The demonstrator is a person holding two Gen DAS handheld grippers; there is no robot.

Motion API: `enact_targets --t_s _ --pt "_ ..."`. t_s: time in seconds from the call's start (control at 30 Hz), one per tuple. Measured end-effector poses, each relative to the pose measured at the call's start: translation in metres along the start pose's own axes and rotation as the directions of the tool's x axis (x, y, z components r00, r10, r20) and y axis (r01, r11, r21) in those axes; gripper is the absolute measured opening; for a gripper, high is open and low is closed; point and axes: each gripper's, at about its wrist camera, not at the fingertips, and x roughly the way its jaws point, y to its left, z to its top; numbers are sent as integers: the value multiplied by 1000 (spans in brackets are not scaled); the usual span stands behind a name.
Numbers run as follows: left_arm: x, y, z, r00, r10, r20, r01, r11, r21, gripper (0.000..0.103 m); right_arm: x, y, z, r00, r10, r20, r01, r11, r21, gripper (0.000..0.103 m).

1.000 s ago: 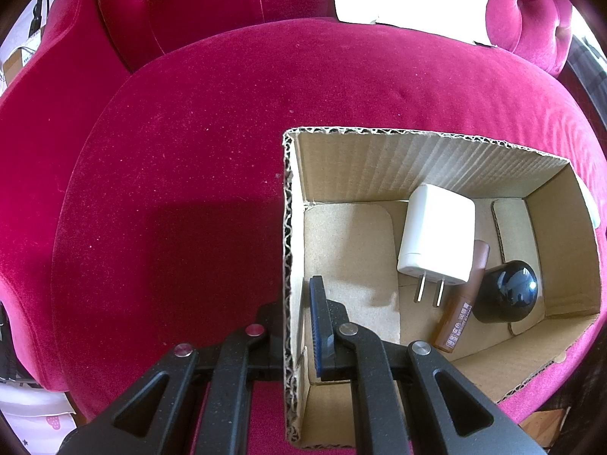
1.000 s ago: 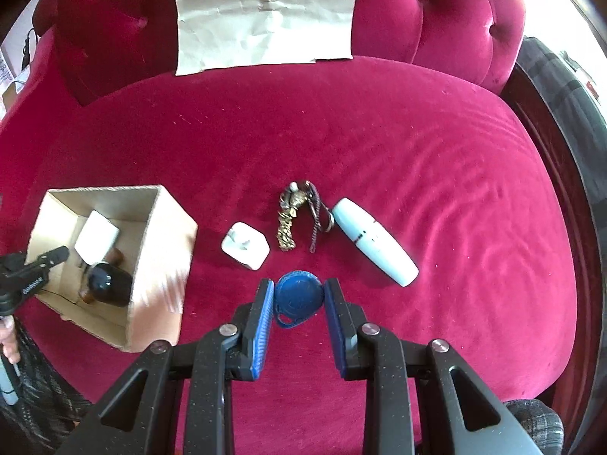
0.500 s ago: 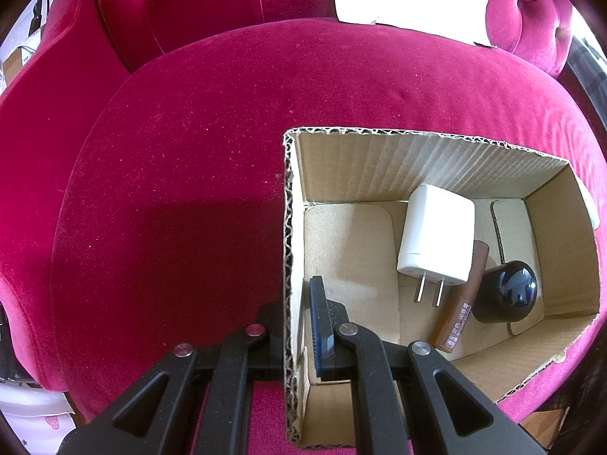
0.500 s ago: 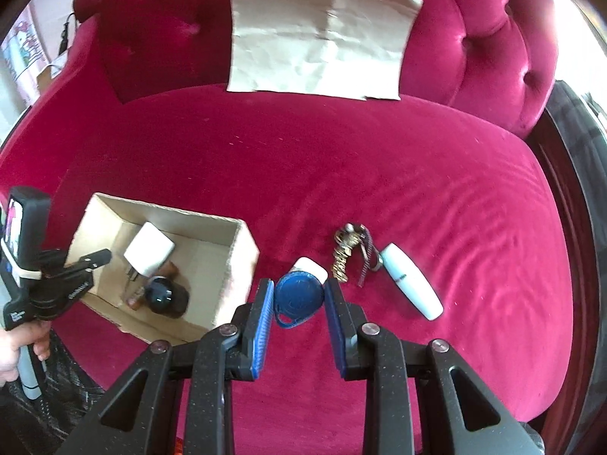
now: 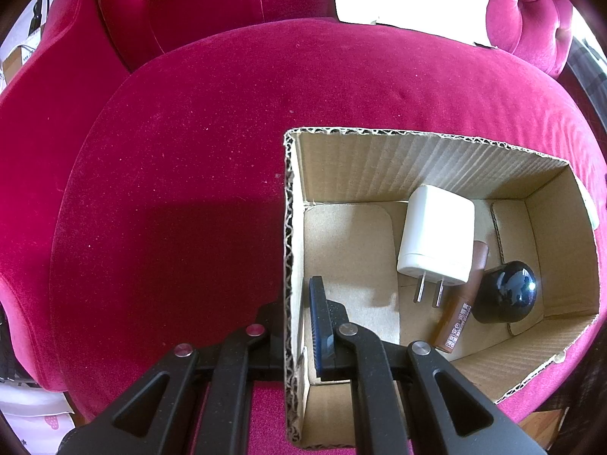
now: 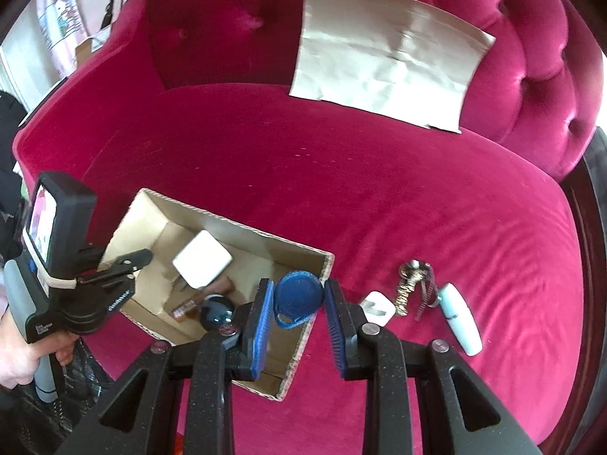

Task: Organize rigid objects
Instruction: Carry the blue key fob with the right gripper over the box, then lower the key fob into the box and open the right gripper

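While the right hand-held gripper (image 6: 297, 305) holds a blue key fob (image 6: 297, 297) clamped between its blue pads, part-open around it, it hangs over the near corner of the cardboard box (image 6: 326, 261). Further left, the left hand-held gripper (image 5: 290, 303) is pinched together on the box's wall. Inside lie a white charger (image 5: 436, 235), a brown tube (image 5: 461, 311) and a black round thing (image 5: 506, 292) on the red sofa (image 6: 379, 189)

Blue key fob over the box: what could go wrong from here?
1. The blue key fob sits between the right gripper fingers near the cardboard box wall; released now, it might land outside.
2. It may drop onto the white charger and bounce.
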Motion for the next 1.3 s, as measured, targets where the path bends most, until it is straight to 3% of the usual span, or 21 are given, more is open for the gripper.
enact_targets --t_s 0.5,1.0,1.3 --pt "0 0 0 1000 -1 0 1 1000 -2 8 33 41 15 998 56 -34 -58 997 -58 28" --pt "0 -1 -1 1000 -1 1 1 1000 -2 8 72 51 18 990 103 -95 -104 994 -12 28" --pt "0 -1 0 1000 0 -1 0 1000 -3 8 69 49 19 990 121 -78 -121 993 9 29"
